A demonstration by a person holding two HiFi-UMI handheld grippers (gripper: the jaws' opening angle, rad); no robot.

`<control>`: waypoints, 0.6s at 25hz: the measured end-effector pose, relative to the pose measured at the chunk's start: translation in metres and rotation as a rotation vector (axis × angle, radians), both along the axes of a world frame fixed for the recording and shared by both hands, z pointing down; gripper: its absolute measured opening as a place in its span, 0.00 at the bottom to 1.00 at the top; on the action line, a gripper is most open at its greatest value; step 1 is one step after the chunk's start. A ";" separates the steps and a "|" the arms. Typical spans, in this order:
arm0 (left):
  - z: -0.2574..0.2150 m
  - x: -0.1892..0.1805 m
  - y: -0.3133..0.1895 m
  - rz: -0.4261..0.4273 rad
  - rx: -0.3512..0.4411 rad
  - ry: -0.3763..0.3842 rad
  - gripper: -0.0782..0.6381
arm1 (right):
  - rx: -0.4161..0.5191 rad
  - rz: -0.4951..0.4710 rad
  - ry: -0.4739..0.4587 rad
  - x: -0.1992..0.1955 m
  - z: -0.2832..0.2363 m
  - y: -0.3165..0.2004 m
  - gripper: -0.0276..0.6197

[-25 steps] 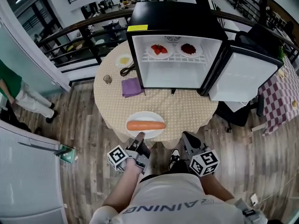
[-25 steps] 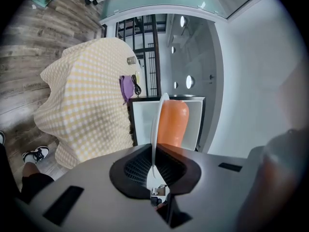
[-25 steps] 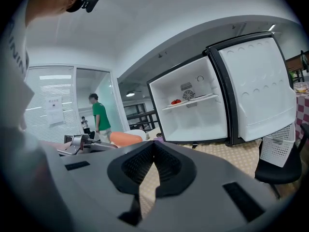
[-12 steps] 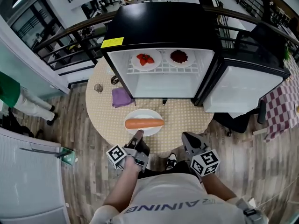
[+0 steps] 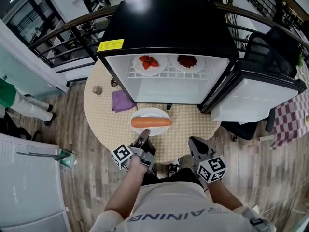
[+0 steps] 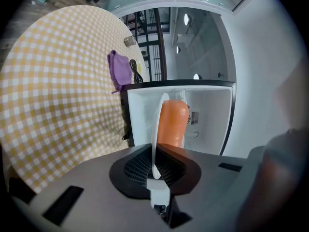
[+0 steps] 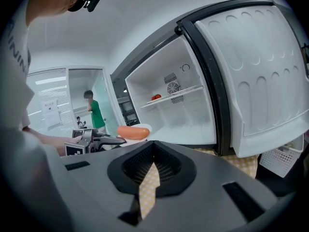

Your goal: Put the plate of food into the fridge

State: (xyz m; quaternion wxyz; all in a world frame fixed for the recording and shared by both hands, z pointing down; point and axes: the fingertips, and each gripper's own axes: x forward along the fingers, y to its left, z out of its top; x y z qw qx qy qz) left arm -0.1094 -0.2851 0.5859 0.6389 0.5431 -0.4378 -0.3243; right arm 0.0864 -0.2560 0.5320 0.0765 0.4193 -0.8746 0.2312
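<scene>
A white plate [image 5: 150,115] carrying an orange sausage [image 5: 151,122] is in front of the open fridge [image 5: 166,88], just short of its lower compartment. My left gripper [image 5: 144,138] is shut on the plate's near rim. In the left gripper view the plate [image 6: 157,124] runs edge-on between the jaws of the left gripper [image 6: 154,154], with the sausage [image 6: 173,122] beyond. My right gripper [image 5: 194,143] hangs to the right by the table edge, shut on nothing. In the right gripper view the right gripper [image 7: 153,161] points at the fridge, with the plate [image 7: 145,128] off to the left.
The fridge's upper wire shelf holds a plate of strawberries [image 5: 150,62] and a plate of dark red food [image 5: 186,61]. Its door [image 5: 256,93] swings out to the right. A purple cloth [image 5: 121,100] and a small jar [image 5: 97,90] lie on the round checked table [image 5: 104,117]. A person stands far left.
The plate in my left gripper has moved forward, closer to the fridge opening. Both grippers and my viewpoint have advanced toward the fridge; the right gripper keeps its place beside me.
</scene>
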 end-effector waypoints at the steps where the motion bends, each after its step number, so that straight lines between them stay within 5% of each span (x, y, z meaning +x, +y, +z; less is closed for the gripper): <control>1: 0.003 -0.001 -0.008 0.006 0.000 -0.008 0.14 | -0.004 0.004 0.007 -0.001 0.002 -0.002 0.07; 15: 0.043 0.000 -0.123 -0.005 -0.029 -0.036 0.14 | -0.061 0.057 0.021 -0.028 0.021 -0.019 0.07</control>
